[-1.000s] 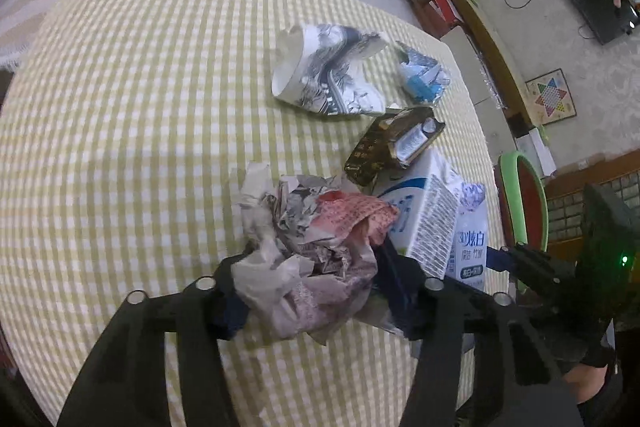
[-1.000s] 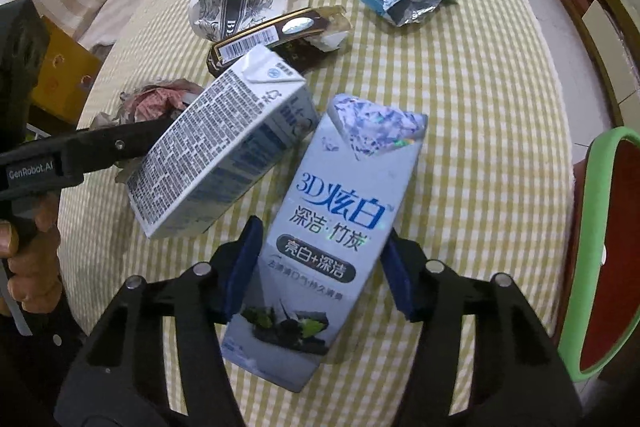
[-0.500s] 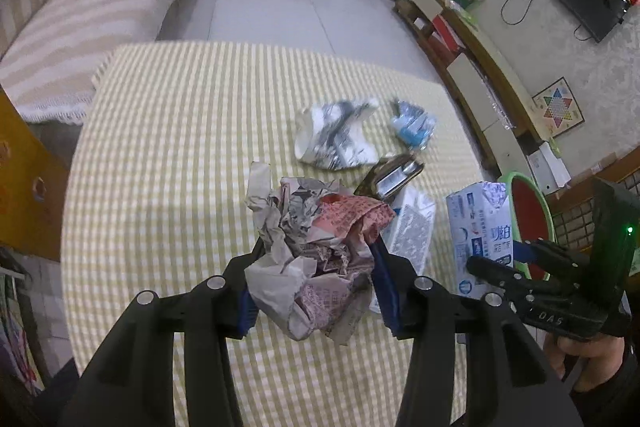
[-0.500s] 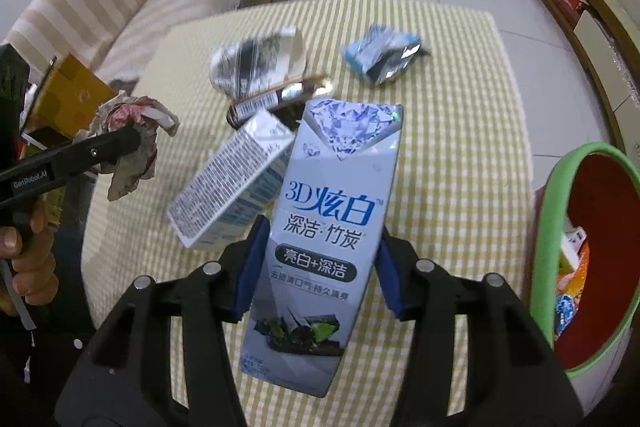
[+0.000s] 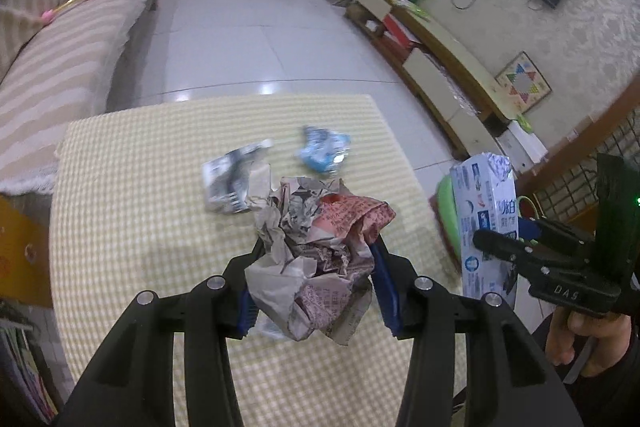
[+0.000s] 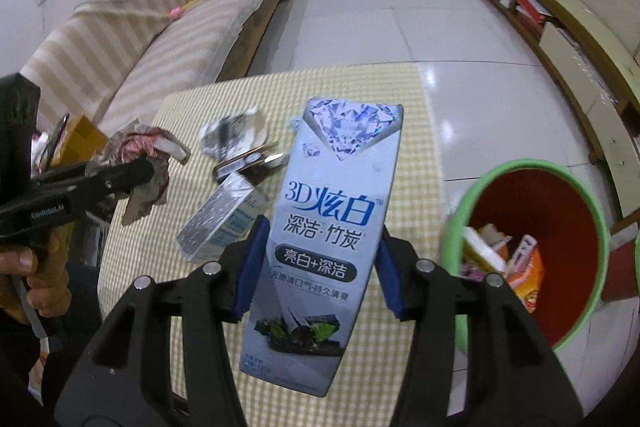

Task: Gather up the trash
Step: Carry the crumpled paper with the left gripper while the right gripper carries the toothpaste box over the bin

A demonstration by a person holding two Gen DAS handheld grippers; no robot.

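Observation:
My left gripper (image 5: 316,287) is shut on a crumpled newspaper wad (image 5: 320,247), held above the yellow checked table (image 5: 140,207); the wad (image 6: 140,163) also shows at the left of the right wrist view. My right gripper (image 6: 318,267) is shut on a tall grey-blue toothpaste box (image 6: 332,223), lifted off the table. That box (image 5: 484,223) hangs at the right in the left wrist view. A green-rimmed bin with a red inside (image 6: 532,247), trash in its bottom, stands on the floor right of the table.
Left on the table are a torn black-and-white paper (image 5: 236,183), a blue foil wrapper (image 5: 324,151), a dark shiny packet (image 6: 252,163) and a small white carton (image 6: 220,223). A striped sofa (image 6: 140,39) runs along the left; a low cabinet (image 5: 440,67) lines the right wall.
Both grippers rose off the table with their loads. The toothpaste box went from lying on the cloth to hanging upright, and the bin came into the right wrist view.

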